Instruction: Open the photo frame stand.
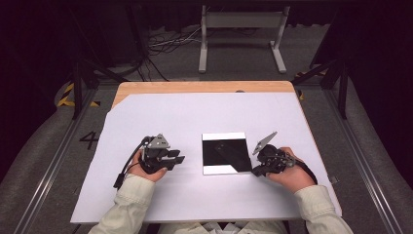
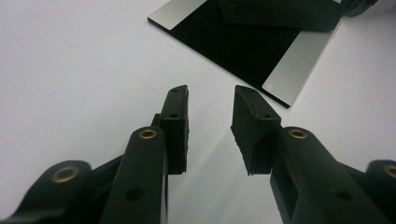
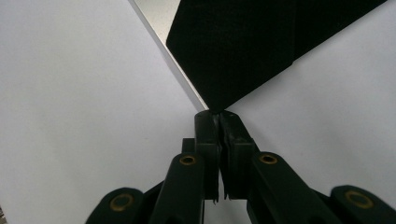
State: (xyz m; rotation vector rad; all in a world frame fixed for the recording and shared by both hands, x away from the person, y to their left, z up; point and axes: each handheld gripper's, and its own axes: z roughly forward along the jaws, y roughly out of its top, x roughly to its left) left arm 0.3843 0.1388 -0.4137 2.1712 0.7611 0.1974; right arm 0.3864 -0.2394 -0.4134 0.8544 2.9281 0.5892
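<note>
A square black sheet point(image 1: 224, 152) with pale silver strips along two edges lies flat in the middle of the white paper cover point(image 1: 195, 112). At the sheet's near right corner, my right gripper point(image 1: 254, 170) is shut, and in the right gripper view its tips point(image 3: 217, 114) pinch the very point of the black sheet point(image 3: 243, 46). My left gripper point(image 1: 179, 160) rests on the paper left of the sheet, a short gap away. Its jaws point(image 2: 210, 100) stand open with nothing between them, aimed toward the sheet point(image 2: 233, 42).
The white paper covers most of a wooden table, whose bare edge point(image 1: 204, 87) shows at the back. Beyond it on the grey floor are a white metal stand point(image 1: 241, 22) and loose cables point(image 1: 165, 44). Both sleeves come in from the bottom edge.
</note>
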